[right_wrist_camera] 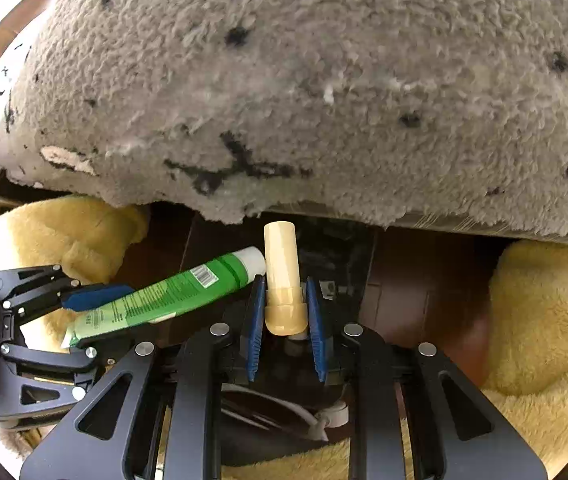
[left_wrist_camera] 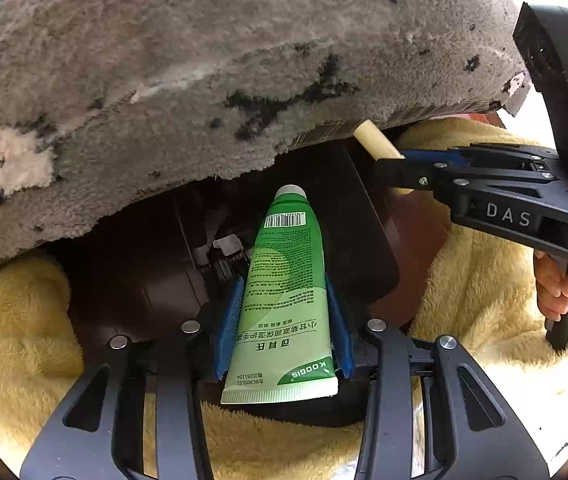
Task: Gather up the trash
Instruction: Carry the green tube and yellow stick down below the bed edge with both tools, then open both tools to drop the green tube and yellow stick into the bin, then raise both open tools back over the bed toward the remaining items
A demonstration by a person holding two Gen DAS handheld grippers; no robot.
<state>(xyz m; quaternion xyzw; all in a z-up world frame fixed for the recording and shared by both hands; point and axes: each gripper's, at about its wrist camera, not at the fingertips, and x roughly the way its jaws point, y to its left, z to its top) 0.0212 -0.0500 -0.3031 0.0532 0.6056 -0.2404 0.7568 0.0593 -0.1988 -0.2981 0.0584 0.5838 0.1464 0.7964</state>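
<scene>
Grey shaggy rug point(left_wrist_camera: 203, 60) fills upper frame; yellow fleece blanket point(left_wrist_camera: 15, 340) along lower edges, dark brown furniture between. Left tool point(left_wrist_camera: 284, 320) clenched on green tube point(left_wrist_camera: 284, 300), centre frame. Right tool point(right_wrist_camera: 286, 312) grasping cream stick point(right_wrist_camera: 281, 264), centre.

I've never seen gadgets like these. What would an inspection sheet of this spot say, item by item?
Surface: dark brown floor or furniture, mostly hidden by fabric.
Job's things: green tube with white cap, barcode side up; cream stick-shaped tube, cap pointing away from the camera.
Clutter: small dark part beyond the green tube, unclear what it is.
Grippers: left gripper shut on the green tube; right gripper shut on the cream stick-shaped tube.
Cables: a white cord under the right gripper.
Surroundings: grey fleecy blanket with black marks overhead; yellow plush fabric on both sides; a bare hand on the right handle.
</scene>
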